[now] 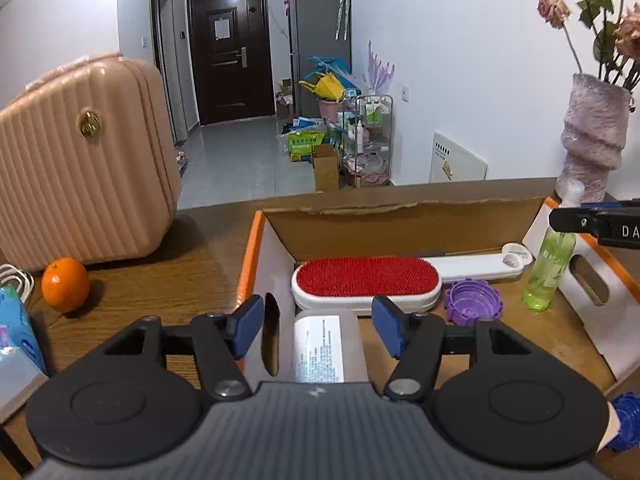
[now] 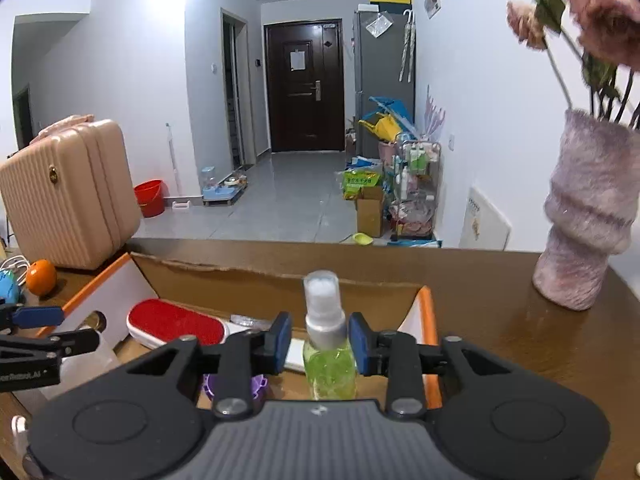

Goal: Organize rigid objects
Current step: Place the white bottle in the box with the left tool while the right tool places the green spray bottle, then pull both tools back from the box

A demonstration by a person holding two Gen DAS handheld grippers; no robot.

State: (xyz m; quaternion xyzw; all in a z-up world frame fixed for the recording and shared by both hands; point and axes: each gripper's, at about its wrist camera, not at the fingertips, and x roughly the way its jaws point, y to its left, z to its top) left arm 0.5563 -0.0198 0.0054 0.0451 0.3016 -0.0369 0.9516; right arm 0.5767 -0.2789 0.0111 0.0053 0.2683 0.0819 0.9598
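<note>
Left gripper: fingers spread, pads clear of the white bottle that stands between them at the near wall of the box. Ahead of these fingers lies the red brush; ahead and to their right, the purple cap. Right gripper: the spray bottle stands upright between its fingers inside the box, a narrow gap showing at each pad. Orange: on the table, well left of the left fingers.
</note>
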